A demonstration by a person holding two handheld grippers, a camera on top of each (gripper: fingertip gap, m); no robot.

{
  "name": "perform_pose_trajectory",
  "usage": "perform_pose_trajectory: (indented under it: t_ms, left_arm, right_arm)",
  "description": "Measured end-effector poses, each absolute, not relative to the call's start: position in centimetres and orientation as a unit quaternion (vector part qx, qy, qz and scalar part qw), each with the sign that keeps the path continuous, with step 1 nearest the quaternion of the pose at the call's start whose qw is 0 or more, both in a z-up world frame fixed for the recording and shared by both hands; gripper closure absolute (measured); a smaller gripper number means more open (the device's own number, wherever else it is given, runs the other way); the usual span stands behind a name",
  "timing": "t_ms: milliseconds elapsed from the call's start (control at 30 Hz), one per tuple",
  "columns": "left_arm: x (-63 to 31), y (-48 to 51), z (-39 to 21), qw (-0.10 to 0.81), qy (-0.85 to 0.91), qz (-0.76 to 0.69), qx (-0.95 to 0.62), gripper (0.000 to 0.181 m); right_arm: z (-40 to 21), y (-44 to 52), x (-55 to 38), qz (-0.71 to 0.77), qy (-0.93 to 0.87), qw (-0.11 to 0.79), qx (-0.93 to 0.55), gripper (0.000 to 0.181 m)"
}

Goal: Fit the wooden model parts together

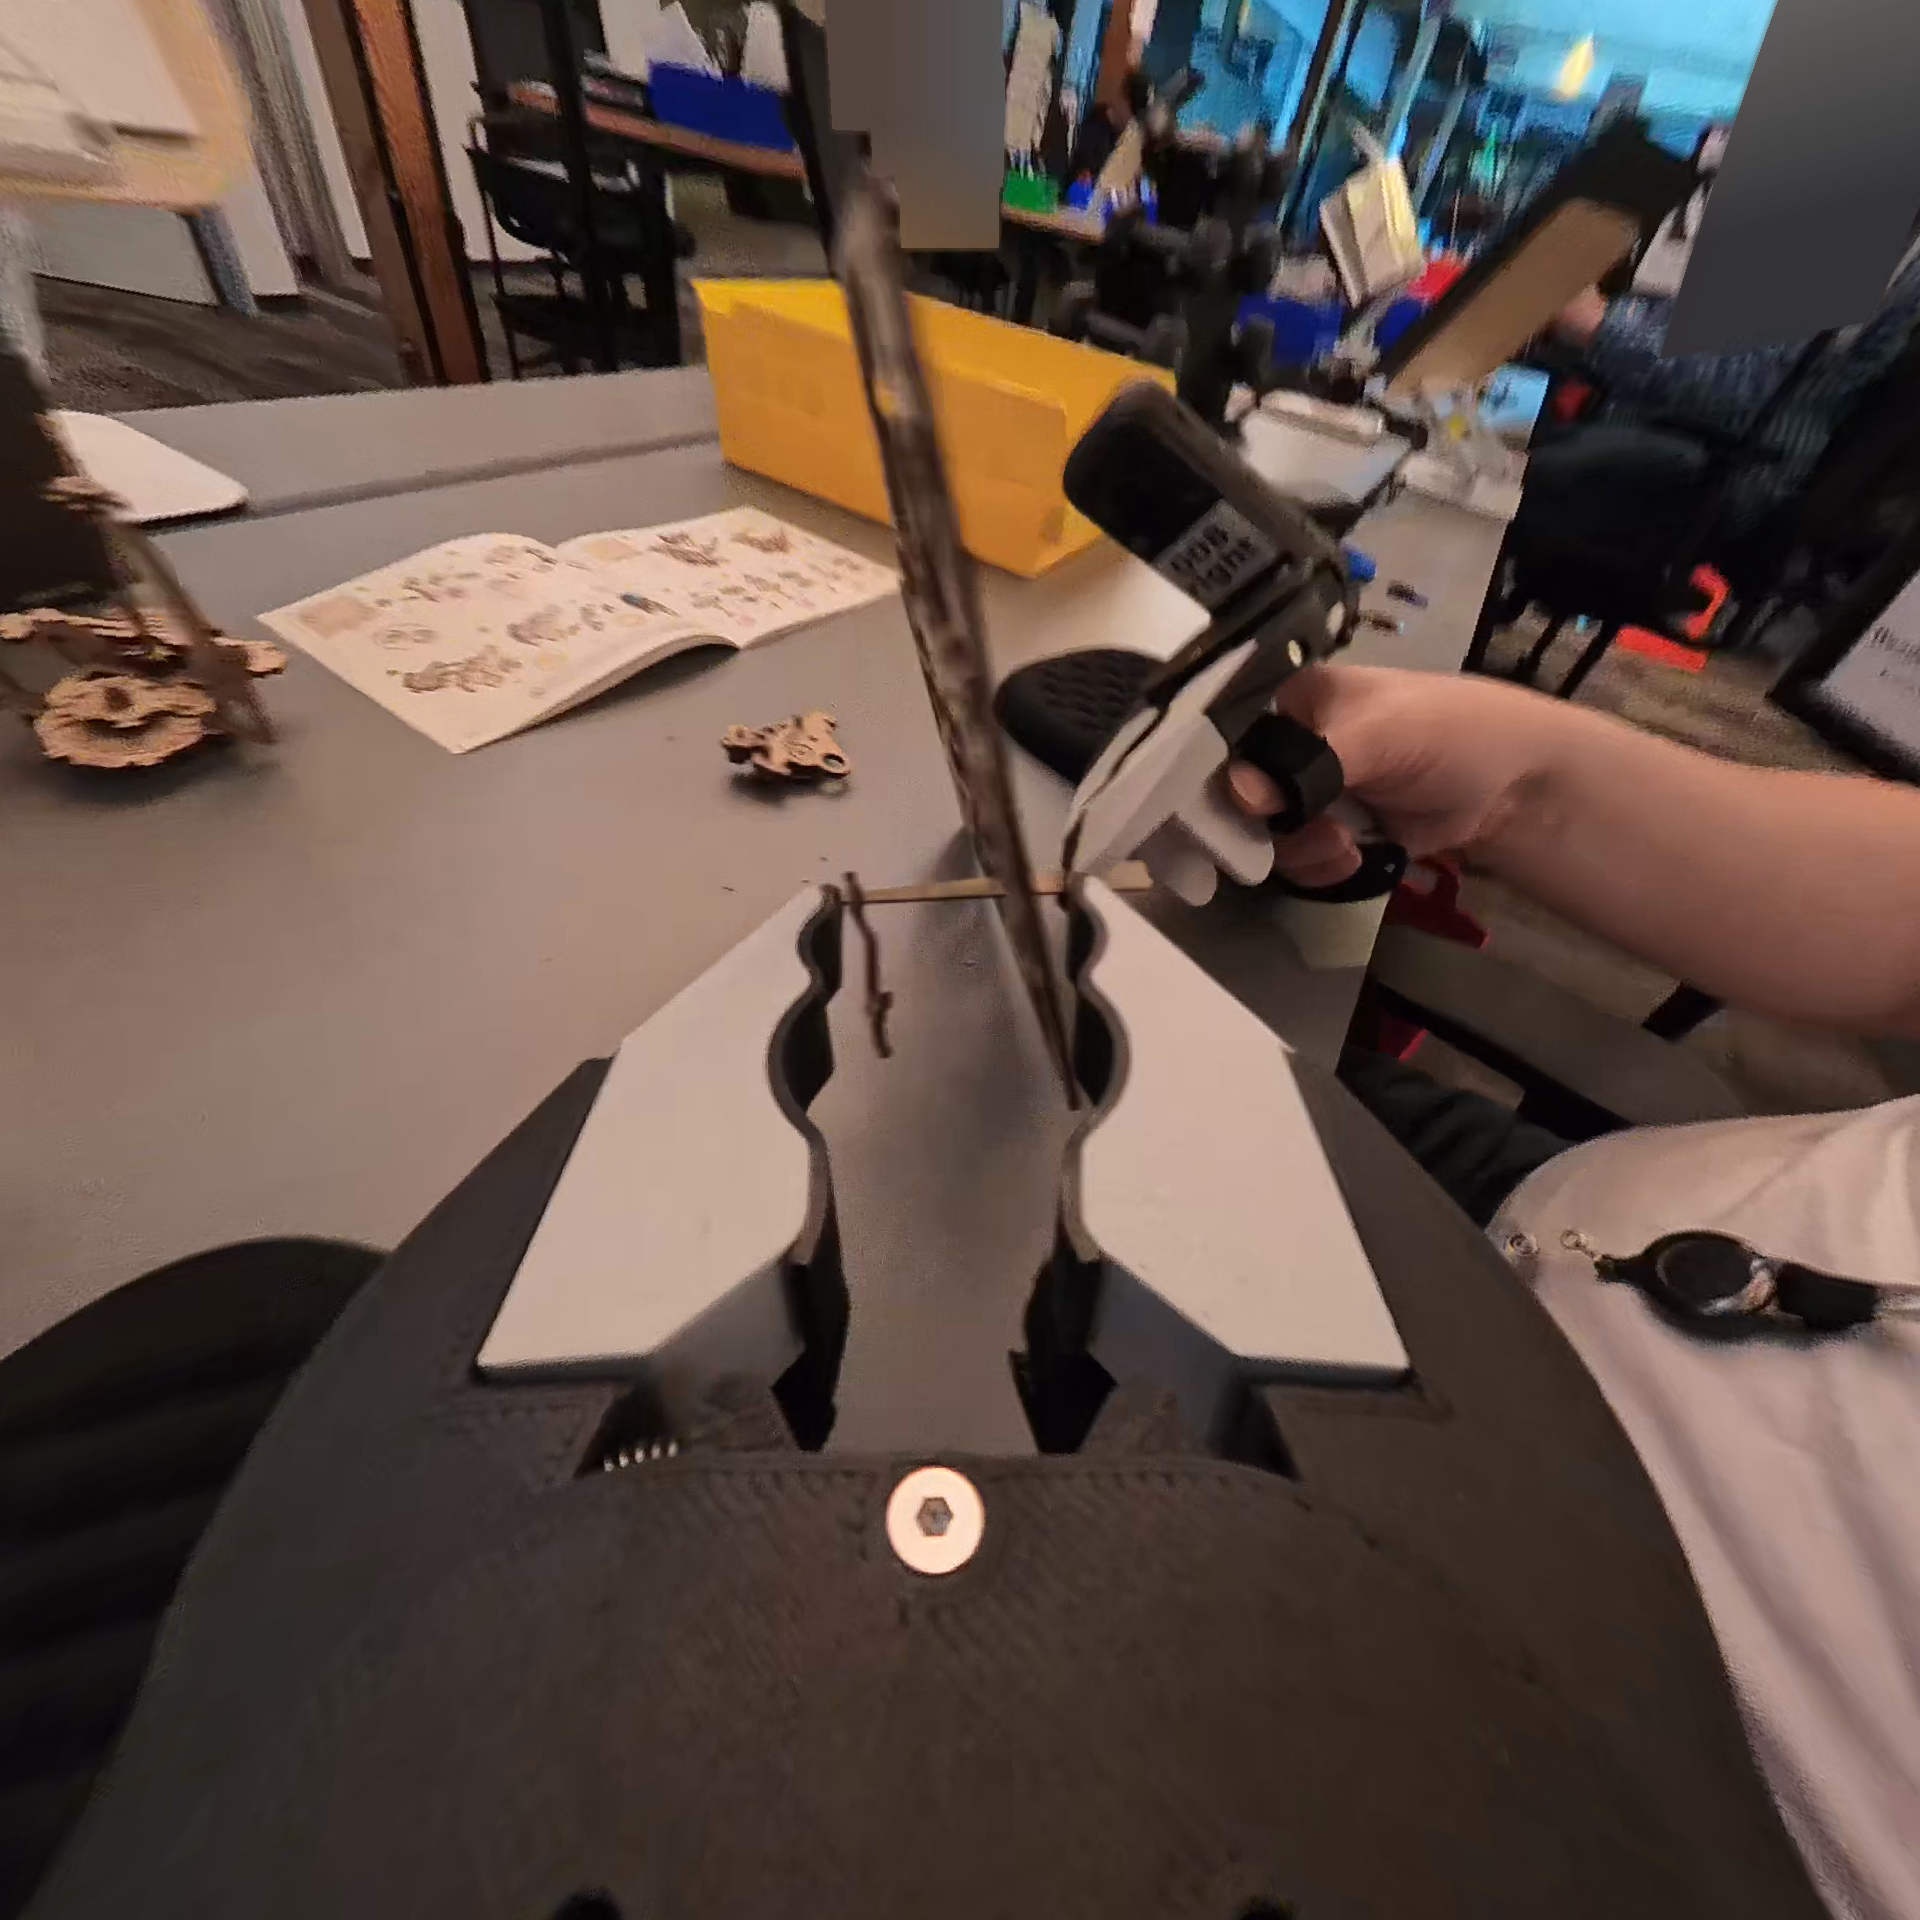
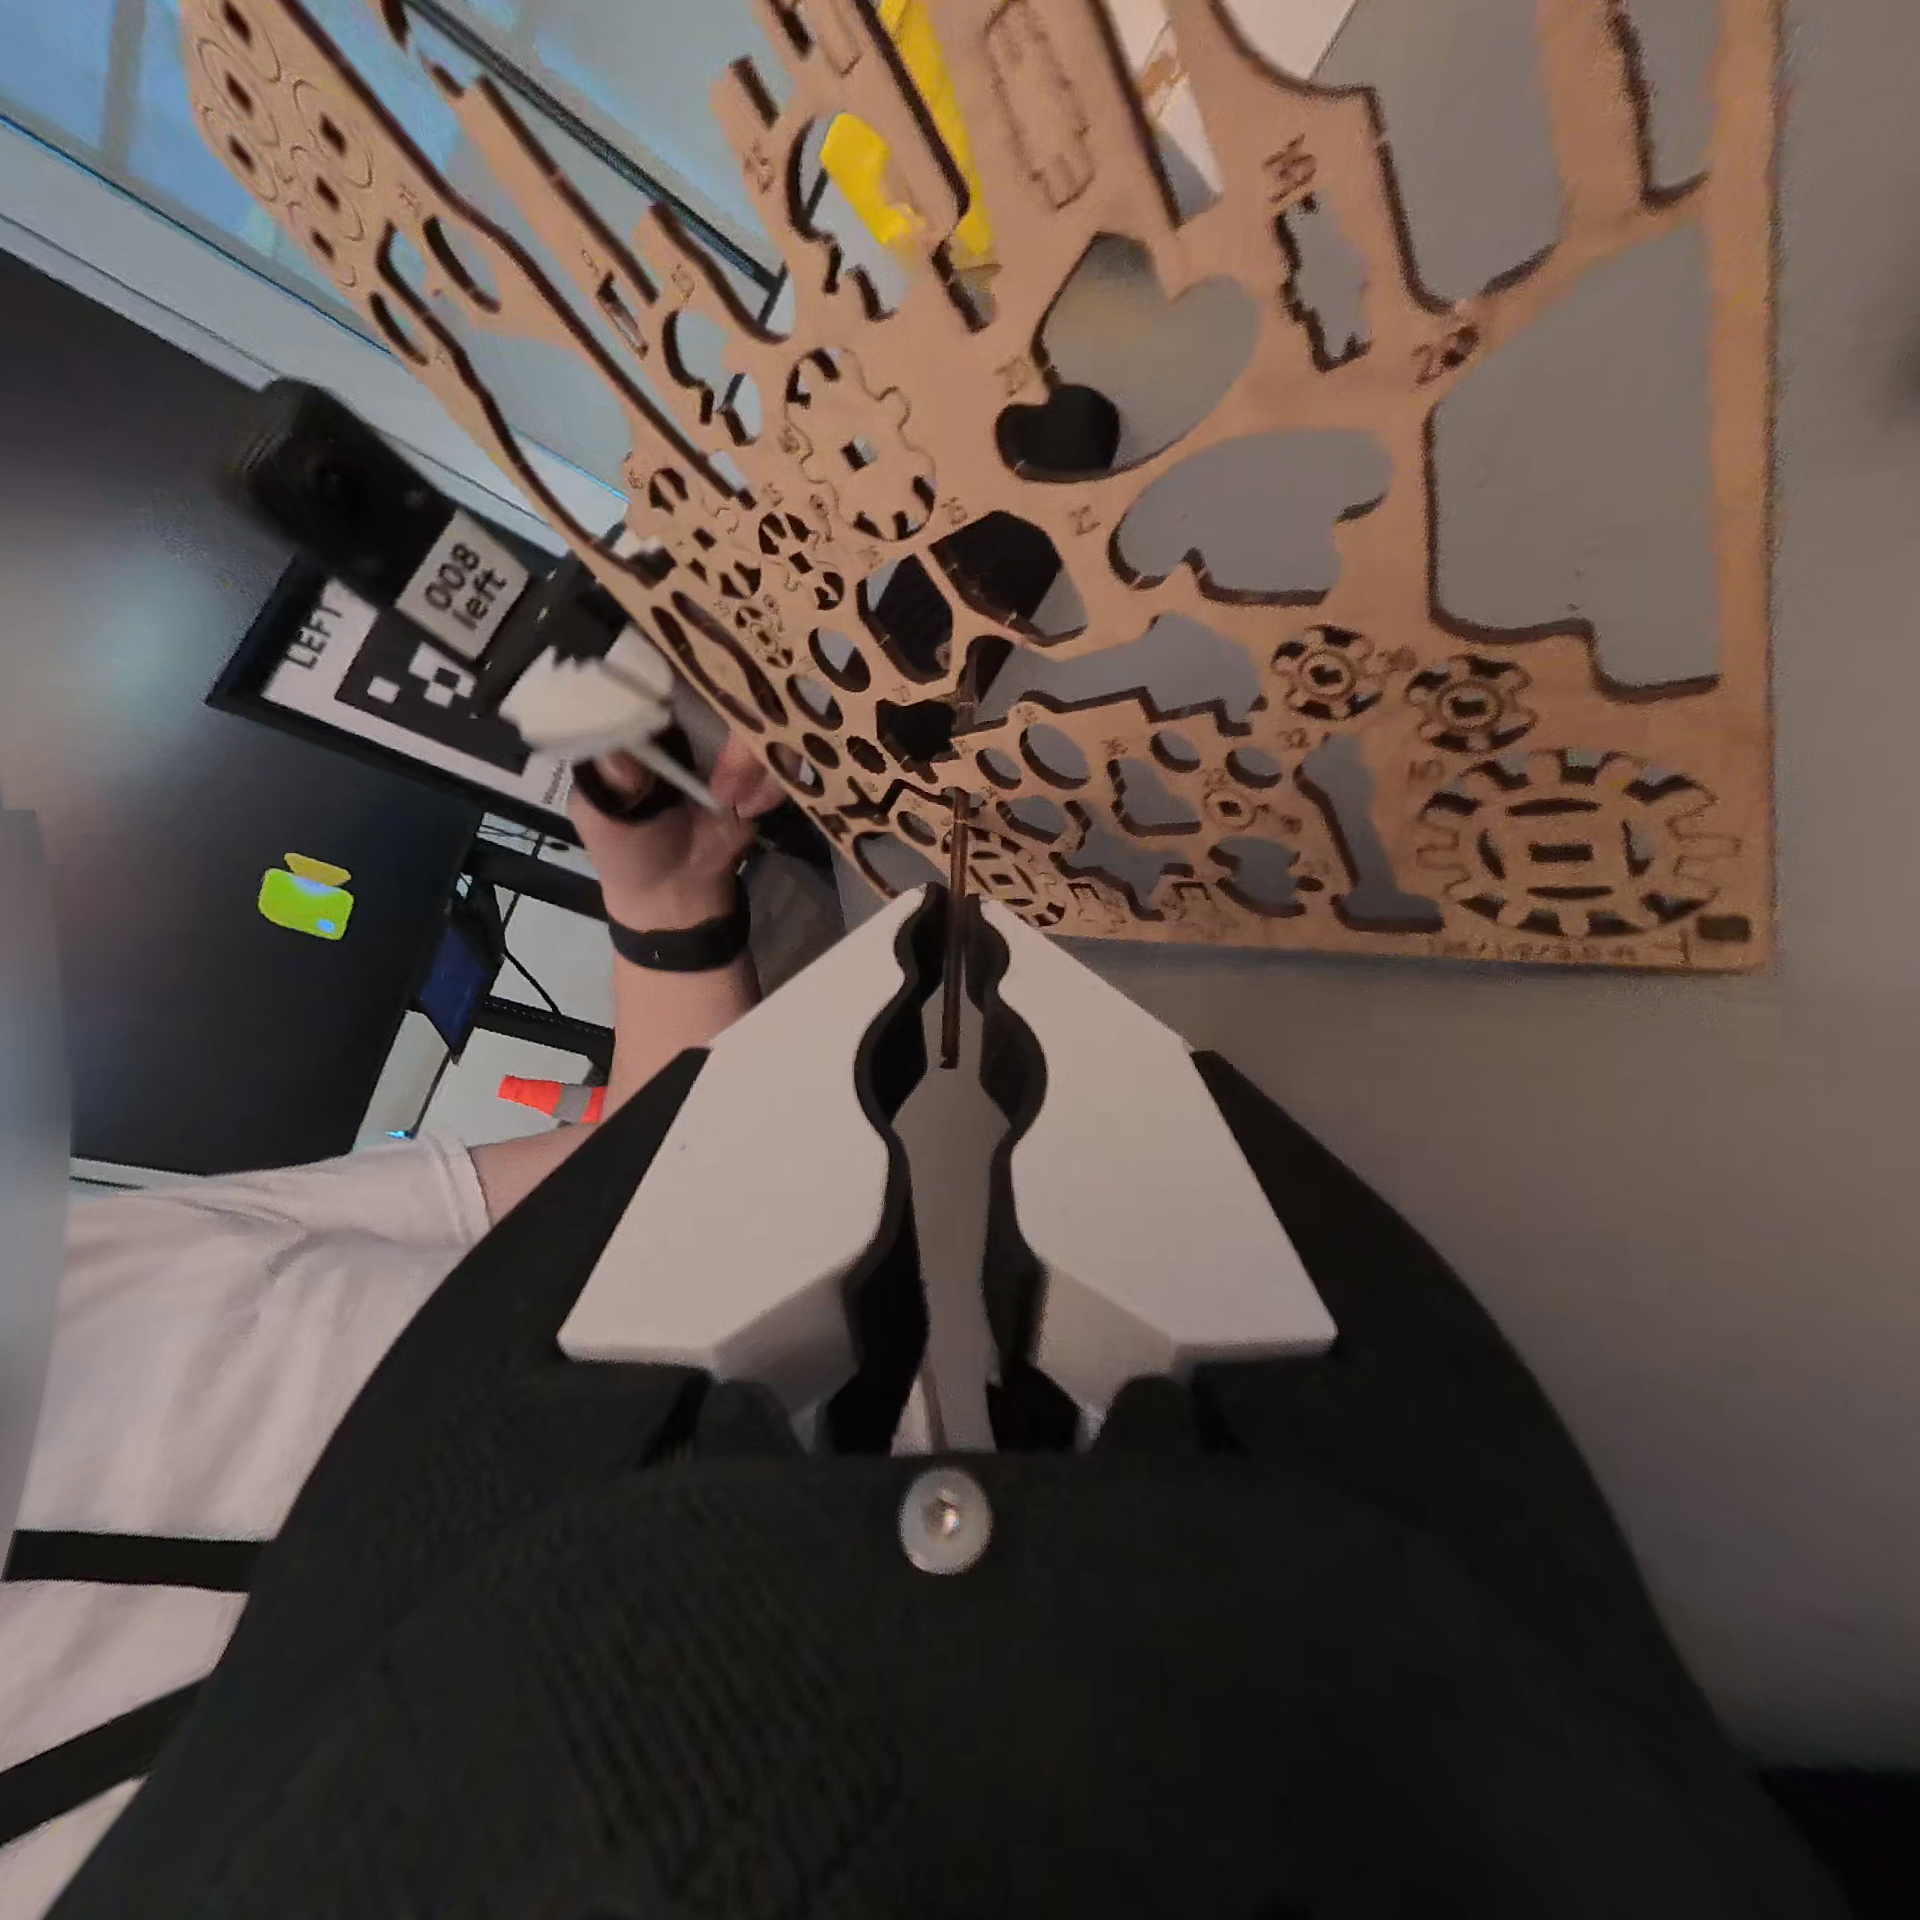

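Note:
A laser-cut wooden sheet (image 1: 935, 582) with many cut-outs stands edge-on between my left gripper's fingers and leans on the inner side of the right one. Its face fills the right wrist view (image 2: 1351, 343). My left gripper (image 1: 951, 904) has its jaws apart. My right gripper (image 2: 953, 902) is shut on a thin wooden stick (image 2: 951, 987) that points into a hole in the sheet. In the left wrist view the stick (image 1: 935, 891) crosses the sheet, a small wooden piece (image 1: 873, 977) hangs on its far end, and the right gripper (image 1: 1081, 862) holds it from the right.
On the grey table (image 1: 416, 935) lie an open instruction booklet (image 1: 582, 613), a small assembled wooden part (image 1: 790, 746) and a partly built wooden model (image 1: 125, 675) at the far left. A yellow bin (image 1: 831, 416) stands behind. A black mesh object (image 1: 1070, 696) sits by the right hand. There is about 9 centimeters between the tips of the two grippers. Both grippers' tips are roughly 30 centimeters from the partly built wooden model (image 1: 125, 675).

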State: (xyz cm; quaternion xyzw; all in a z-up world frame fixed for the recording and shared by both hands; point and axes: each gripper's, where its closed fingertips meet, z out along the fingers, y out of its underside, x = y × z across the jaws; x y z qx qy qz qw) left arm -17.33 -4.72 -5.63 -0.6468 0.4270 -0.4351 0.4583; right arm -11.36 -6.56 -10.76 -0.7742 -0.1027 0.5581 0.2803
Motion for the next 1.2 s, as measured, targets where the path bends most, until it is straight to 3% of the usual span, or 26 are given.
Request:
perform_pose_trajectory:
  t_ms: [67, 133, 200, 400, 667, 767, 1033, 1200]
  left_arm:
    - [-19.3, -3.4, -4.6, 0.457, 0.383, -0.471, -0.650, 0.149]
    - [-20.1, -2.5, -4.5, 0.428, 0.363, -0.509, -0.653, 0.148]
    - [-19.8, -2.4, -5.1, 0.372, 0.363, -0.549, -0.655, 0.140]
    - [-16.9, -3.7, -6.2, 0.174, 0.368, -0.648, -0.643, 0.140]
    - [-15.1, -4.9, -7.3, 0.088, 0.411, -0.656, -0.627, 0.161]
    - [-15.0, -5.4, -7.5, 0.081, 0.423, -0.654, -0.622, 0.176]
    - [-15.3, -4.9, -8.5, 0.077, 0.416, -0.639, -0.642, 0.176]
    - [-19.5, -0.9, -6.5, 0.151, 0.342, -0.663, -0.648, 0.177]
  right_arm:
    - [-10.1, -6.7, -11.5, 0.566, -0.124, 0.291, -0.761, 0.181]
    - [-9.2, -7.1, -11.8, 0.579, -0.154, 0.301, -0.742, 0.181]
    - [-8.9, -7.4, -11.9, 0.577, -0.178, 0.309, -0.735, 0.181]
    - [-9.0, -7.5, -12.0, 0.557, -0.212, 0.314, -0.739, 0.181]
    - [-9.3, -8.0, -12.4, 0.554, -0.235, 0.305, -0.738, 0.181]
    - [-9.4, -8.1, -12.4, 0.558, -0.238, 0.299, -0.737, 0.181]
    - [-10.0, -8.0, -12.5, 0.548, -0.239, 0.287, -0.749, 0.181]
    - [-9.7, -8.3, -11.2, 0.550, -0.230, 0.294, -0.747, 0.181]
